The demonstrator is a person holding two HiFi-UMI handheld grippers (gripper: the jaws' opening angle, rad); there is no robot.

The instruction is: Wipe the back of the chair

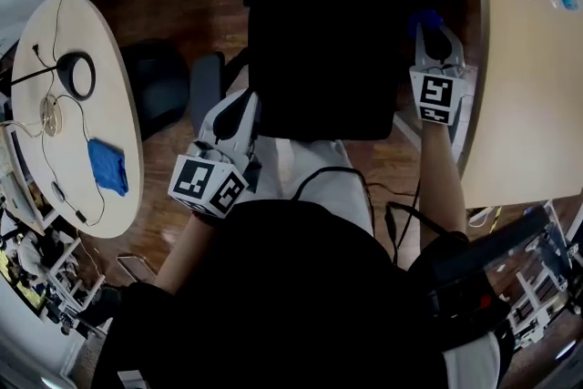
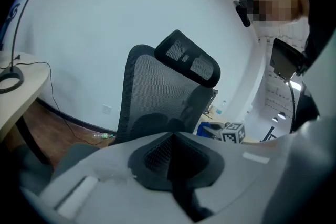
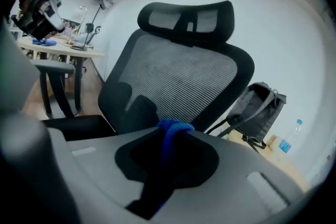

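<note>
1. Chair back [image 1: 319, 59]: the black mesh panel stands upright straight ahead of the person, between the two claws, with its headrest [image 3: 185, 17] on top. Both gripper cameras face it, so the surface to wipe seems within reach.
2. Round desk [image 1: 100, 32]: it sits at the left, well apart from the chair, and carries a second blue cloth [image 1: 107, 166] that neither claw touches.
3. Left claw [image 1: 242, 105]: it hovers near the panel's left edge, jaws pressed together with nothing between them. It is probably placed to steady the chair, though no contact shows.
4. Right claw [image 1: 434, 30]: it is raised beside the panel's right edge and clamped on the wiping cloth [image 1: 424, 17], likely set to begin a stroke.
5. Wiping cloth: a blue fold bunches at the jaw tips, so fabric rather than plastic would meet the mesh first.
</note>
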